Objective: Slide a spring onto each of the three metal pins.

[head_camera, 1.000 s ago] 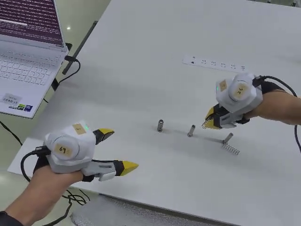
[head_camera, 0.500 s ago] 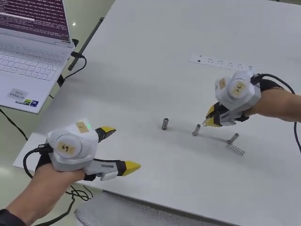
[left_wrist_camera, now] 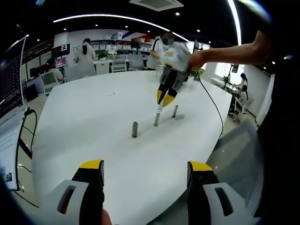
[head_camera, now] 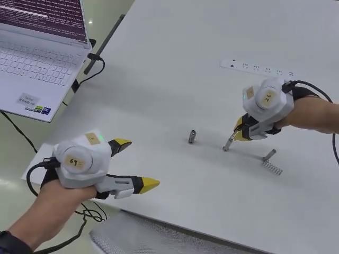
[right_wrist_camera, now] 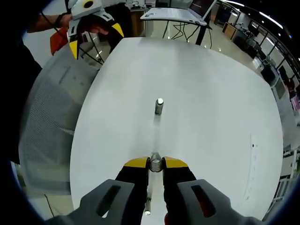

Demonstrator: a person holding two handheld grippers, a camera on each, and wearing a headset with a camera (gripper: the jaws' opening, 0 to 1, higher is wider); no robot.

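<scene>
Spring [right_wrist_camera: 155, 162] sits pinched in the right gripper [head_camera: 239, 133], long axis near upright (slightly tilted) over the middle pin [head_camera: 226, 146]. Left gripper [head_camera: 137, 163] gapes wide, empty.

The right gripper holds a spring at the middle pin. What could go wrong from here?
The right gripper pinches the spring with its tips alone; it may bend or slip off line with the middle pin.
A sideways push could tip that thin pin.
The loose spring lies beside the third pin, near that gripper, and might be knocked away.
</scene>
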